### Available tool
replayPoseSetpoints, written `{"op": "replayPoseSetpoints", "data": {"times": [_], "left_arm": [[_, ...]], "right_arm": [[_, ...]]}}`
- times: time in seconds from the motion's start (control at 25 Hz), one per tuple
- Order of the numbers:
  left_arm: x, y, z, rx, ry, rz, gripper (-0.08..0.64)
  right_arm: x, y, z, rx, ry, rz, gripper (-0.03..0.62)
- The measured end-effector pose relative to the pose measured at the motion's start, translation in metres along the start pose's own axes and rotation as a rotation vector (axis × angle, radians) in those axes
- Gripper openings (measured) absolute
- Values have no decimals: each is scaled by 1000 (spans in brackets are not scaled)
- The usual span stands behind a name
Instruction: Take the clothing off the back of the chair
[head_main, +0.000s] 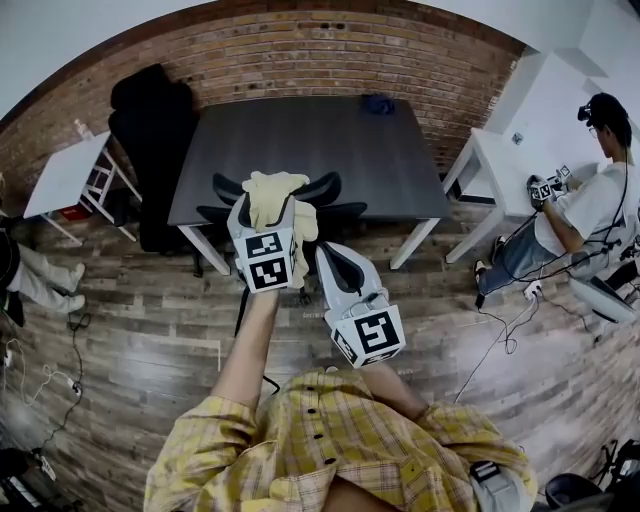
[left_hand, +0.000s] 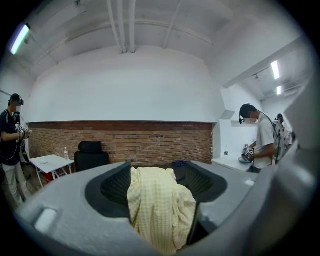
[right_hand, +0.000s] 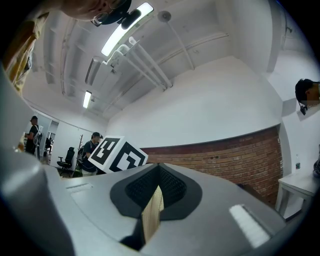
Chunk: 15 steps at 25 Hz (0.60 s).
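A dark grey counter (head_main: 300, 150) stands on the wood-plank floor (head_main: 150, 320) against the brick wall (head_main: 300, 55). A small blue bundle (head_main: 378, 103) lies at its far edge.

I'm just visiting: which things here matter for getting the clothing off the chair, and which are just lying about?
Part of the job: clothing, chair back, left claw open around it, right claw shut on a fold.
Just lying about: dark table, blue object on it, white side table, black chair by the wall.
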<state>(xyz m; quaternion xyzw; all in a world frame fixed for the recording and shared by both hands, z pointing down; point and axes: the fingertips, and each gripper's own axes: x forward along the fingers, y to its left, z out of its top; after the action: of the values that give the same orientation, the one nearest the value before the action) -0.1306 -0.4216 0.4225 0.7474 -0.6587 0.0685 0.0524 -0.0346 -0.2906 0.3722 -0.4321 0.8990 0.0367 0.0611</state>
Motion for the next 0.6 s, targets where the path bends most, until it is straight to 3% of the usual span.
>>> {"op": "replayPoseSetpoints", "data": {"times": [0.6], "left_arm": [[41,14,-26,8,63,24,362]], "right_arm": [[2,-5,0,-24,3,5,0]]}}
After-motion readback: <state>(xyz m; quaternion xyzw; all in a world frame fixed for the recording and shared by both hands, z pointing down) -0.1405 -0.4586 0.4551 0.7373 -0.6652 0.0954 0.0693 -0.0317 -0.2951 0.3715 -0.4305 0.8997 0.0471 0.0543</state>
